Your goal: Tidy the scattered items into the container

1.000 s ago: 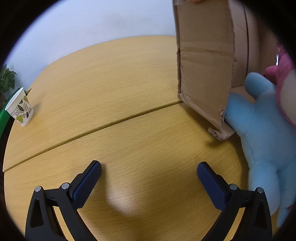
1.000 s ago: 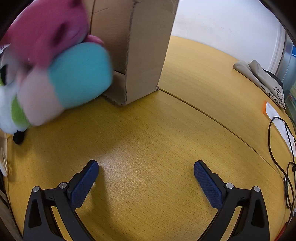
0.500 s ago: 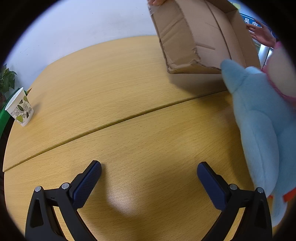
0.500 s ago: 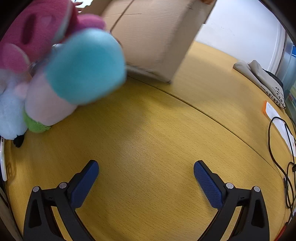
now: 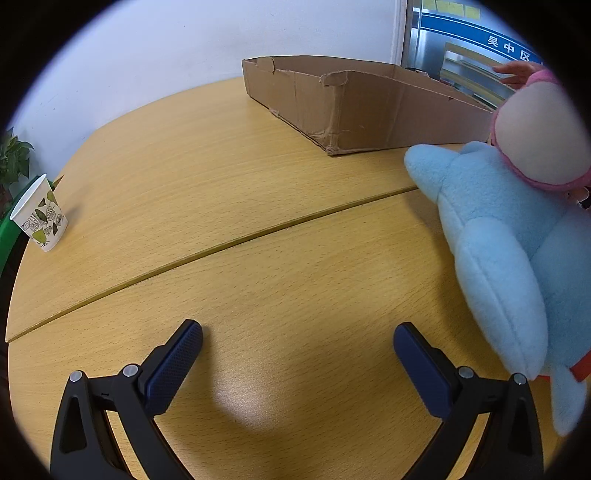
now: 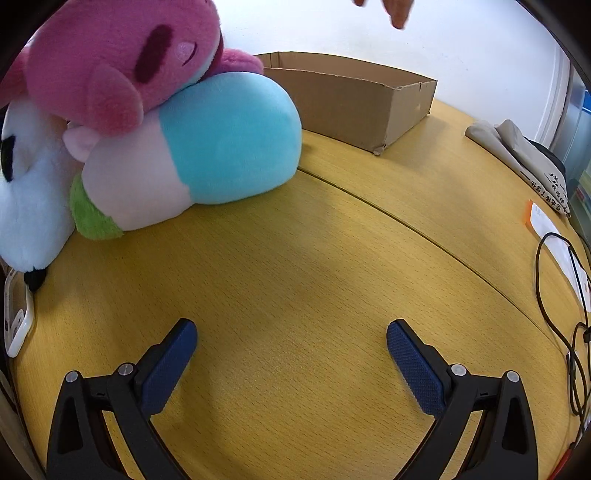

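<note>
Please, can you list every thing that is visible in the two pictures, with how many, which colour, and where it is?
cardboard box: 1, brown, far side of table, open top
plush toys: a pile, pink on top, turquoise-and-pink, white, pale blue; beside the box
paper cup: 1, white with leaf print, left table edge
plant: 1, green, behind the cup
cable: 1, black, right table edge
papers: white, by the cable
folded cloth: 1, grey, far right
table: 1, yellow wood
hand: 1, above the box
left gripper: open, empty
right gripper: open, empty
</note>
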`<state>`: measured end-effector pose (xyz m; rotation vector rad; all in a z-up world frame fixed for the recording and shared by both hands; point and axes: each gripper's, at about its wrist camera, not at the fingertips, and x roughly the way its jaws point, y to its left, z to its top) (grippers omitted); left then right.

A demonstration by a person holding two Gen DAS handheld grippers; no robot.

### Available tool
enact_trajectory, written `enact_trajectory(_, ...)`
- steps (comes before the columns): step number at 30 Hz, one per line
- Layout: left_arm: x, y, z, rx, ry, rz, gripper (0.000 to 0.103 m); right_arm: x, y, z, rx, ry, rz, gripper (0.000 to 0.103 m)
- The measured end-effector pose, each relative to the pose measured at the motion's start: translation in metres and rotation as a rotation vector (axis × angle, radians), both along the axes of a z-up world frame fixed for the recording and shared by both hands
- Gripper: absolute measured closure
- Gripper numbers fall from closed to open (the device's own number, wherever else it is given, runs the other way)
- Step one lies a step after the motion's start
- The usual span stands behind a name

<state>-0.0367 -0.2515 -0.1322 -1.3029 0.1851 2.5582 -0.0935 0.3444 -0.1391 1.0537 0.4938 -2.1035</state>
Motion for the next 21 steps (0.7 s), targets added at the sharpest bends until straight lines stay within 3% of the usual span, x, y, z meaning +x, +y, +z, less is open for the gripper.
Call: enact_trajectory(21, -0.0001, 0.0014, -0.0002, 0.000, 0.000, 0.003, 0.000, -0.0010, -0.0016, -0.0001, 0.000, 0.000, -0.003, 0.000)
